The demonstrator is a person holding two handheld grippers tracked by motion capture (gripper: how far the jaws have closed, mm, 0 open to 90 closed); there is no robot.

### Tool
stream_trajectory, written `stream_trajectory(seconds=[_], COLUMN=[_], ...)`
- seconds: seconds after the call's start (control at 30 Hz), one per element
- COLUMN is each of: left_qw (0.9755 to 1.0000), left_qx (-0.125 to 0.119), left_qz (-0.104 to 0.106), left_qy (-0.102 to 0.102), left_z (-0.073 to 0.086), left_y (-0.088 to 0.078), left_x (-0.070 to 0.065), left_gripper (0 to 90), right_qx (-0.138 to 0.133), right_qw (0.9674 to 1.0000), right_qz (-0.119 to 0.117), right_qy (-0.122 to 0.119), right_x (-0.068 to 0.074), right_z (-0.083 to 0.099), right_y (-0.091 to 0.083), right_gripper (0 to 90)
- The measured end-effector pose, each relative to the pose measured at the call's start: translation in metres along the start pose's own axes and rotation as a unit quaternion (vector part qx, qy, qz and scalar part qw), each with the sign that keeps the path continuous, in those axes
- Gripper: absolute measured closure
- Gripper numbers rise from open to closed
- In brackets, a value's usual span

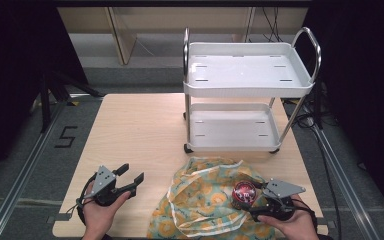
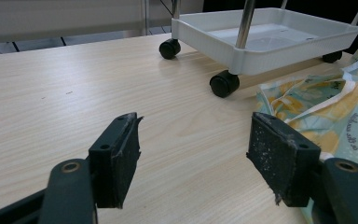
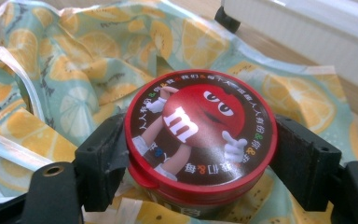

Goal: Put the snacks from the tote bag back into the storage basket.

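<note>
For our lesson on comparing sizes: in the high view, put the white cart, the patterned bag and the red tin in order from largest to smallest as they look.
1. White cart, clearly the largest.
2. Patterned bag, spread flat on the table.
3. Red tin, the smallest, between the jaws of the right gripper.

The round red-lidded candy tin [image 3: 200,137] sits between the jaws of the right gripper [image 1: 254,201], above the lemon-print fabric bag [image 1: 200,200] spread beneath them. Beyond those jaws stands the white two-tier metal-framed cart [image 1: 247,90] on the pale wooden table [image 1: 140,130]. The left gripper [image 1: 130,175] has bare tabletop between its jaws, the bag off to their right.
</note>
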State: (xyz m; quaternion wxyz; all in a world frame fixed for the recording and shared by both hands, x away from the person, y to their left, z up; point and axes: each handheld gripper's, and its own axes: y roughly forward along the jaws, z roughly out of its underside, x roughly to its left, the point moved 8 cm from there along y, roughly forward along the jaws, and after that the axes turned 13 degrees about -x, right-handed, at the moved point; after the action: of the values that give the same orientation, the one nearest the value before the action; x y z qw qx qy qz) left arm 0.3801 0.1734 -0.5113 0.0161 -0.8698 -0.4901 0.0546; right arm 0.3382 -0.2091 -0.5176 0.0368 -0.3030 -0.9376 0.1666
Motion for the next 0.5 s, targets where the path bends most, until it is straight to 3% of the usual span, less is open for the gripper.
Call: stream_trajectory(seconds=[0.5], left_qw=[1.0000], left_qx=[-0.002], left_qz=[0.001], left_qy=[0.000], left_z=[-0.0007], left_y=[-0.0004], left_x=[-0.0004], left_gripper=[33.2], right_qx=[-0.023], right_qw=[0.9996], right_qz=[0.010], right_qy=[0.011], right_x=[-0.0055], right_z=[-0.0107], right_y=[-0.0056], right_gripper=[26.1])
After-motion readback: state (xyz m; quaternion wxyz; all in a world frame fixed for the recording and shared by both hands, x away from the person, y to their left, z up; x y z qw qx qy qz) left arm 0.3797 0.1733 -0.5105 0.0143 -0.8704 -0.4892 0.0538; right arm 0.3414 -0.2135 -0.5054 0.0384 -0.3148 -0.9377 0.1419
